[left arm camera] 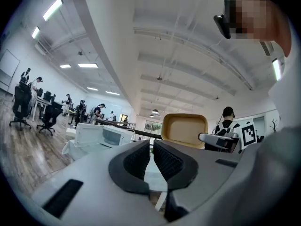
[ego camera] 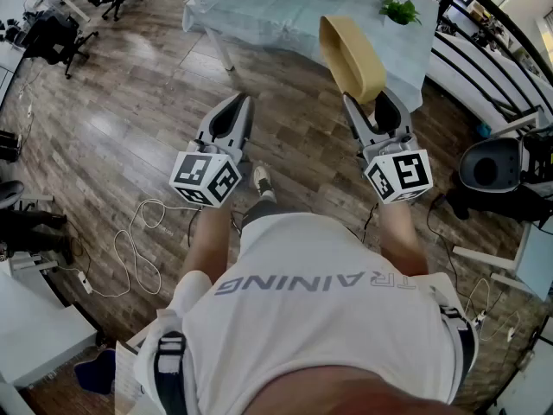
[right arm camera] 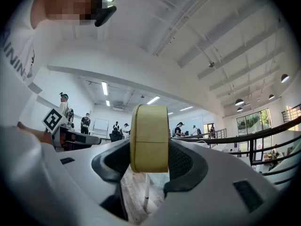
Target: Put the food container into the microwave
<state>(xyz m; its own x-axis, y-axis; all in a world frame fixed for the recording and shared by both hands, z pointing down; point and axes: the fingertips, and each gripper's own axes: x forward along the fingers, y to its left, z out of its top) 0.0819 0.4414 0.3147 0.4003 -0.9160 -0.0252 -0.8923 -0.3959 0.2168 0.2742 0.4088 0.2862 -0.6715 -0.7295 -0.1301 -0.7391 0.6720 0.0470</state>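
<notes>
Your white shirt [ego camera: 320, 301] fills the near edge of the head view, and the marker cubes cover both hands. Short of the desk [ego camera: 259, 11], over the wooden floor [ego camera: 147, 111], your left claw [ego camera: 243, 104] has its pads drawn together with nothing between them. Beside it, your right claw [ego camera: 370, 104] is clamped on the food container [ego camera: 350, 54], which is raised on edge at the desk's near side. The container is a tan, shallow tray with rounded corners. Its hollow face is turned toward the left claw, and its lower rim is lost between the pads. In the right gripper view it shows only edge-on. On the desk stands the white microwave [left arm camera: 101, 134], cut off by the top of the head view. Whether its door is open is hard to make out. A small green plant [ego camera: 399, 9] sits at the desk's far right.
</notes>
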